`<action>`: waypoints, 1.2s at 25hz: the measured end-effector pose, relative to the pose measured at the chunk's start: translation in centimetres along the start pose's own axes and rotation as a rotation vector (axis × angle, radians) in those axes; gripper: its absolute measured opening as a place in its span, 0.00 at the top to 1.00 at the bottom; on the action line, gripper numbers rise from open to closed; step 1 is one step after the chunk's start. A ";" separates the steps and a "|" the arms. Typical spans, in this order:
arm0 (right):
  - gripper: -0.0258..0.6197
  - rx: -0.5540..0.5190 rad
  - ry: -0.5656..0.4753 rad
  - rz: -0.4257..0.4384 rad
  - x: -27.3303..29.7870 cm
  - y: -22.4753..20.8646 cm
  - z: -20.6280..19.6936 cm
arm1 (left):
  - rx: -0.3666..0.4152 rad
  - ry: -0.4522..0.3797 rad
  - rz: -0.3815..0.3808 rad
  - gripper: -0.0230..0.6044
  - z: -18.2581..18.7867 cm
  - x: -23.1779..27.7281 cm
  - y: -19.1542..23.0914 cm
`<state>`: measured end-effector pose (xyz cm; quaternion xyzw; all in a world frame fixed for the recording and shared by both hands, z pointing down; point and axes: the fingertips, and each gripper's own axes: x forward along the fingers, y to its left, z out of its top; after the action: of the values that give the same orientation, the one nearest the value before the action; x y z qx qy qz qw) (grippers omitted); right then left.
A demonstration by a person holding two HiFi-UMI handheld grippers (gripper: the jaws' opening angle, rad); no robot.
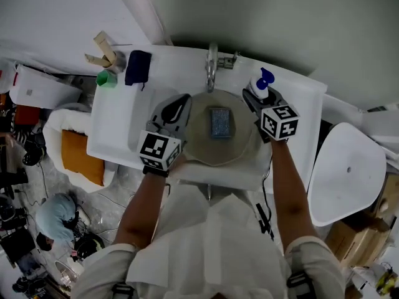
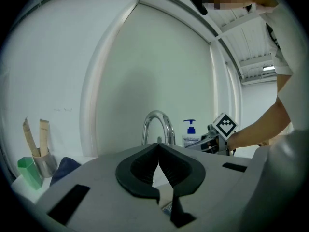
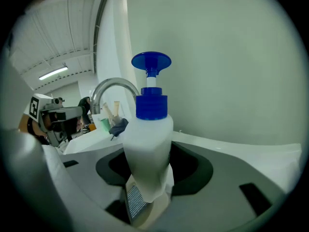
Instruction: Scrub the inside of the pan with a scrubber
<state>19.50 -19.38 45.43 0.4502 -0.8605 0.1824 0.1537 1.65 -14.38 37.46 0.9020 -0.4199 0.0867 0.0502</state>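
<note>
Both forearms reach forward over the bench's [image 1: 118, 123] near edge. The left gripper [image 1: 184, 98], fingers [image 2: 140, 170] pressed together, hovers at the pan's [image 1: 199, 149] left rim. The right gripper [image 1: 252, 96] pinches the soap bottle [image 1: 260, 87] beside the tap [image 1: 212, 67]. The scrubber [image 1: 220, 123] lies mid-pan.

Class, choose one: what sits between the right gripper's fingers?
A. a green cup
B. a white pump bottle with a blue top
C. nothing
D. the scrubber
B: the right gripper view shows the pump bottle clamped between the fingers of the right gripper.
</note>
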 end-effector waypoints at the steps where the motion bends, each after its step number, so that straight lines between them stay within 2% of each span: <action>1: 0.65 -0.005 -0.010 -0.014 0.6 -0.7 0.1 | -0.001 0.004 0.005 0.94 -0.2 0.2 0.1; 12: 0.65 -0.053 -0.058 -0.103 5.9 -5.7 -0.2 | -0.013 0.049 0.049 0.94 -2.1 2.0 1.5; 25: 0.65 -0.110 -0.088 -0.143 8.0 -7.1 -1.2 | -0.012 0.065 0.049 0.94 -3.3 2.5 1.6; 30: 0.65 -0.164 -0.107 -0.158 8.3 -7.1 -1.0 | -0.013 0.068 0.052 0.94 -3.5 2.6 1.6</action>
<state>20.95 -28.61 51.13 0.5115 -0.8414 0.0746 0.1575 1.67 -16.79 41.41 0.8870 -0.4417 0.1161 0.0679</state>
